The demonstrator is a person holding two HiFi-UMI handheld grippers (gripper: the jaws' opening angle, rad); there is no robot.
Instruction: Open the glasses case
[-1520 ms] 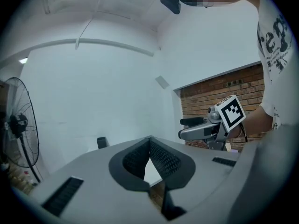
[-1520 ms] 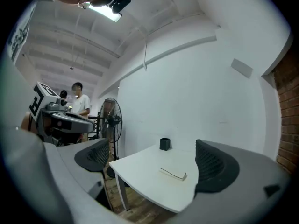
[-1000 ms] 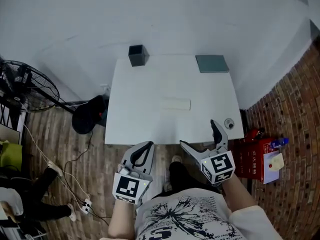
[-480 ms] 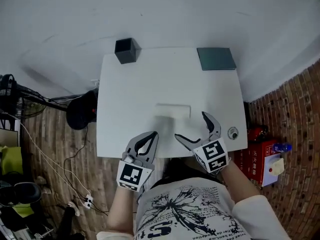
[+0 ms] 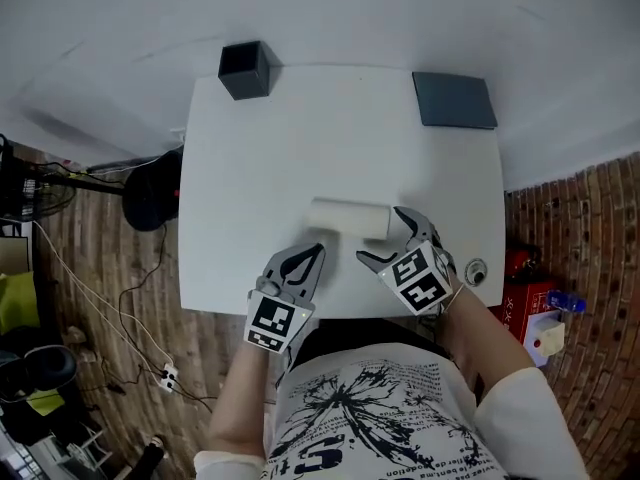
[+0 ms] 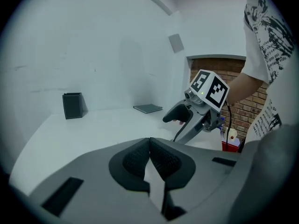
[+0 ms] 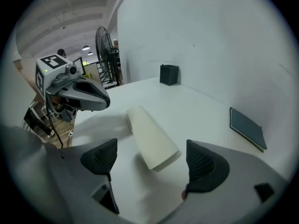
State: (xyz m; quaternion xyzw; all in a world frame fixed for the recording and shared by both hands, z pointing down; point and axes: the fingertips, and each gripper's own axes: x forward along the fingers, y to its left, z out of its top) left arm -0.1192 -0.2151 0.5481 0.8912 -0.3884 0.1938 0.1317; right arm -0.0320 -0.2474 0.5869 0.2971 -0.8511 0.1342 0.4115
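White glasses case (image 5: 348, 218) lies closed on the table (image 5: 300, 138). Right gripper (image 5: 381, 236): jaws wide, closing, case end between them, untouched. Left gripper (image 5: 314, 256): jaws pressed together, empty.

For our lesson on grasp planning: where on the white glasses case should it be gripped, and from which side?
Probably grip the glasses case across its narrow width at its right end, coming from the near right with the right hand-held gripper. It lies flat on the table, that end between the closing jaws, not yet touched.
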